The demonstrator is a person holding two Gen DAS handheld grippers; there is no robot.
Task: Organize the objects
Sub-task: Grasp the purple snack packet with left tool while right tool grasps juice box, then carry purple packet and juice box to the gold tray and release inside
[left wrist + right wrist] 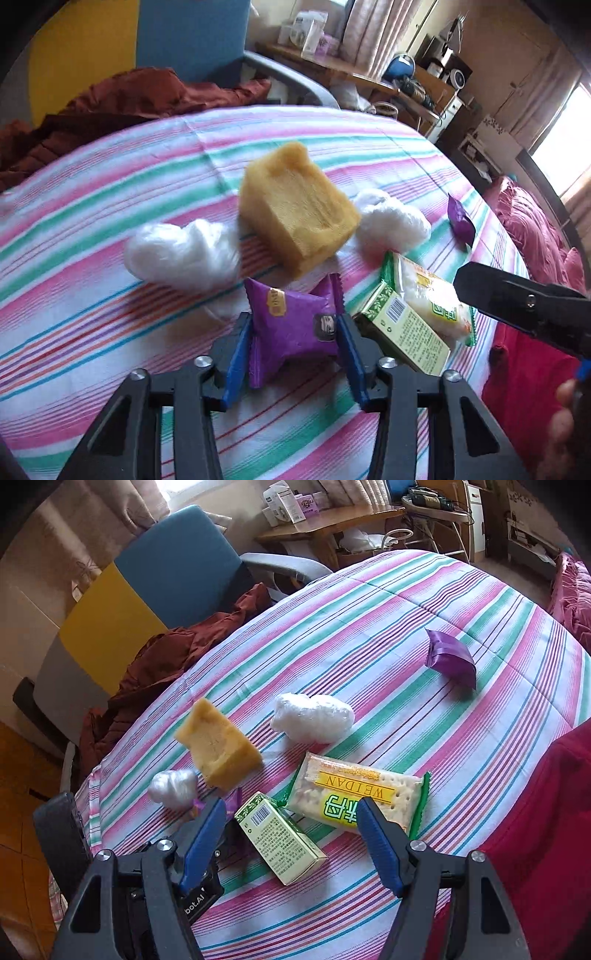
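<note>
2 blue pads (236, 354) pinch the purple packet (291, 325).

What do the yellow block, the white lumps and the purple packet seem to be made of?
Yellow block: probably sponge foam, matte, porous, rough-cut faces.
White lumps: look like crumpled thin plastic film, faintly glossy; possibly fibre.
Purple packet: plastic-film wrapper, satin sheen, crimped zigzag ends, creased where the left gripper pinches it.

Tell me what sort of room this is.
Probably a lived-in bedroom or study at home: a striped cloth covers the work surface, a cluttered wooden desk stands behind, curtains hang by it, and a blue-and-yellow chair holds clothing.
</note>
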